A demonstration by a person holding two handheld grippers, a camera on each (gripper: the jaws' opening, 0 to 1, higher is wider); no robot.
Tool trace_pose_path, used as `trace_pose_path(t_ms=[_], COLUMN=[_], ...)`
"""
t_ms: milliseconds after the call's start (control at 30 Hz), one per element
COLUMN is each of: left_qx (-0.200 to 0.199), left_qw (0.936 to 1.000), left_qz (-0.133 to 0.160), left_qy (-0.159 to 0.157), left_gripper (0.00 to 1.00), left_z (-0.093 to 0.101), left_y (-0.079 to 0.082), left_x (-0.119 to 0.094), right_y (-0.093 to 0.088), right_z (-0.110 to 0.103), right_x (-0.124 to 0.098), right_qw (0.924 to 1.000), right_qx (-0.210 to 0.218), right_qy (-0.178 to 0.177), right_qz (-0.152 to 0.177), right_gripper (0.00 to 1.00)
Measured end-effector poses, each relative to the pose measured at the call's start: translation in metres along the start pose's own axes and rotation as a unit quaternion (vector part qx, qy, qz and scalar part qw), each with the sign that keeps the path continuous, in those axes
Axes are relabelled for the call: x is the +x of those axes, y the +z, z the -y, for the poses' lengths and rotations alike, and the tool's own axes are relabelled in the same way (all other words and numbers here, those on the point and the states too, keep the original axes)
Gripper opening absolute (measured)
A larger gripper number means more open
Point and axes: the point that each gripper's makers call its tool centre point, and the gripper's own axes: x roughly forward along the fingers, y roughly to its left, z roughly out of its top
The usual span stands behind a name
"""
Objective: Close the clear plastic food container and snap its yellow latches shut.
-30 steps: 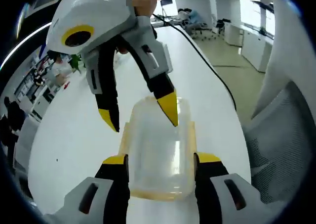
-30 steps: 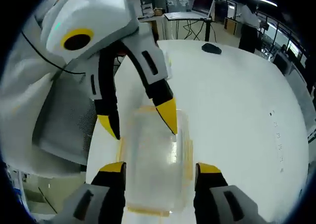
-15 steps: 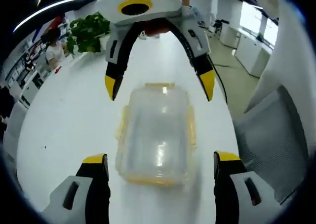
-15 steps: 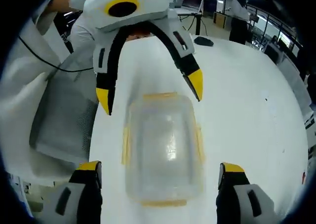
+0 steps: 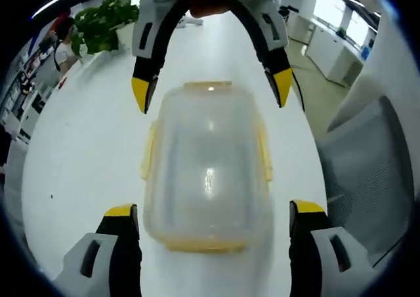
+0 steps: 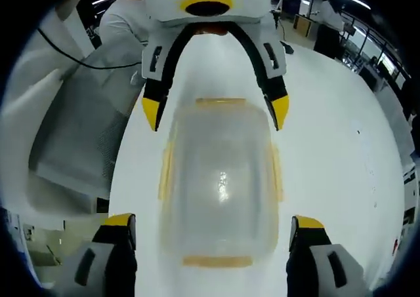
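Container: the clear plastic food container (image 5: 207, 162) lies lid-down-shut on the white counter (image 5: 79, 159), centred between both tools.
Long axis: runs from one tool toward the other.
Left hand-held gripper (image 5: 213, 212): spread wide, straddling the near end.
Right hand-held gripper (image 6: 213, 221): spread wide at the opposite end, equally near.
Yellow latches (image 5: 264, 154): along the long sides.

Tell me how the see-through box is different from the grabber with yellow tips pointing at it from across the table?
The clear container is see-through with yellow latches; the right gripper is solid white and black with yellow tips. The container lies flat on the white table; the right gripper hangs above its far end, fingers spread wider than the container, touching nothing. The container's lid is on; the right gripper is open. Both carry yellow.
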Motion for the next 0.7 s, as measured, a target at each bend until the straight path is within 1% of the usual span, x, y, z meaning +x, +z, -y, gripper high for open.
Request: trace_pose_path(t_ms=[33, 67, 133, 167, 200, 233, 333, 567, 700], left_qx=[0.008, 0.013, 0.011, 0.009, 0.012, 0.017, 0.018, 0.020, 0.018], left_qw=[0.9999, 0.9999, 0.9999, 0.9998, 0.9996, 0.9997, 0.9996, 0.9995, 0.9996], left_qz=[-0.010, -0.008, -0.009, -0.007, -0.008, -0.009, -0.009, -0.010, -0.007], left_qy=[0.004, 0.004, 0.008, 0.016, 0.024, 0.018, 0.018, 0.021, 0.021], left_gripper=[0.92, 0.90, 0.86, 0.81, 0.80, 0.80, 0.80, 0.80, 0.80], left_z=[-0.0001, 0.0003, -0.0020, -0.0048, -0.0084, -0.0080, -0.0081, -0.0074, -0.0057], left_y=[-0.0030, -0.0027, -0.0030, -0.0024, -0.0026, -0.0022, -0.0030, -0.0035, -0.0101], left_x=[0.0000, 0.0006, 0.0006, 0.0000, -0.0007, -0.0005, -0.0013, -0.0002, -0.0038], right_y=[-0.0002, -0.0011, -0.0036, -0.0050, -0.0042, -0.0040, -0.0036, -0.0033, 0.0031], right_z=[0.0007, 0.0037, 0.0058, 0.0032, 0.0044, 0.0058, 0.0053, 0.0053, 0.0049], right_x=[0.0006, 0.0020, 0.0045, 0.0055, 0.0048, 0.0041, 0.0041, 0.0050, 0.0084], right_qw=[1.0000, 0.9999, 0.9997, 0.9997, 0.9996, 0.9997, 0.9998, 0.9997, 0.9997], right_qx=[-0.001, -0.010, -0.010, -0.012, -0.017, -0.013, -0.012, -0.011, -0.012], right_qy=[-0.002, -0.010, -0.014, -0.008, -0.010, -0.009, -0.008, -0.010, -0.010], right_qz=[-0.001, -0.007, -0.016, -0.020, -0.019, -0.017, -0.012, -0.018, -0.020], right_gripper=[0.91, 0.88, 0.81, 0.78, 0.77, 0.77, 0.76, 0.76, 0.76])
